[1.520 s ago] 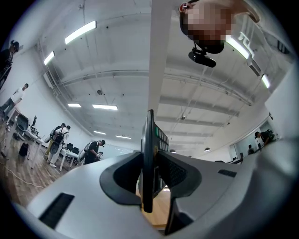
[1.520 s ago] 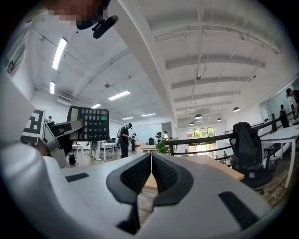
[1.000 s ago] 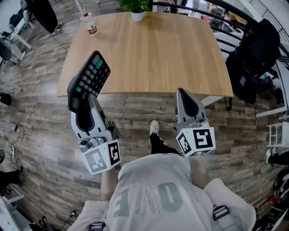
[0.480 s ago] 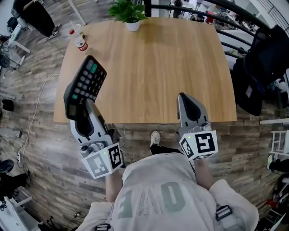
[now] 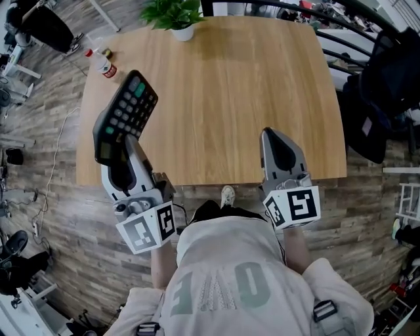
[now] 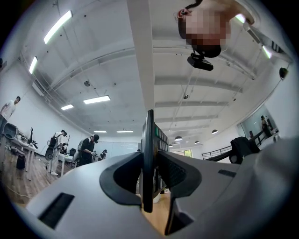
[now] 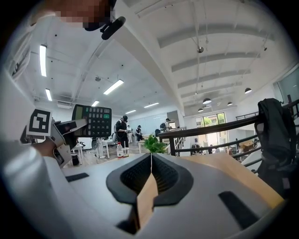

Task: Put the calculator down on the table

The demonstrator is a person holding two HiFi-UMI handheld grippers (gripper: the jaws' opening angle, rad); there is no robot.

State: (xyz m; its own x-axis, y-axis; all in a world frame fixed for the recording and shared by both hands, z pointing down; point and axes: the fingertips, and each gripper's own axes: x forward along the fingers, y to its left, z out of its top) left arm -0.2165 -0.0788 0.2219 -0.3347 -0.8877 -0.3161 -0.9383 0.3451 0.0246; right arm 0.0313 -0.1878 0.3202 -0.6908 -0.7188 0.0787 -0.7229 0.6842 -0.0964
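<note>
Head view: calculator [image 5: 125, 113] in left tool [image 5: 129, 146]

Unclear items: calculator [image 5: 125, 113], key legends too small to read; plant [image 5: 169, 14], cropped at top edge; bottle [image 5: 102, 64], label illegible.

Steps closer to the table [image 5: 230, 98]. Carries the calculator [image 5: 125, 118] in the left gripper [image 5: 128, 141] from the front corner to over the left side. Brings the right gripper [image 5: 275, 134] past the near edge. Sees bottle [image 5: 102, 63] and plant [image 5: 172, 16] shift toward the head view's upper left.
</note>
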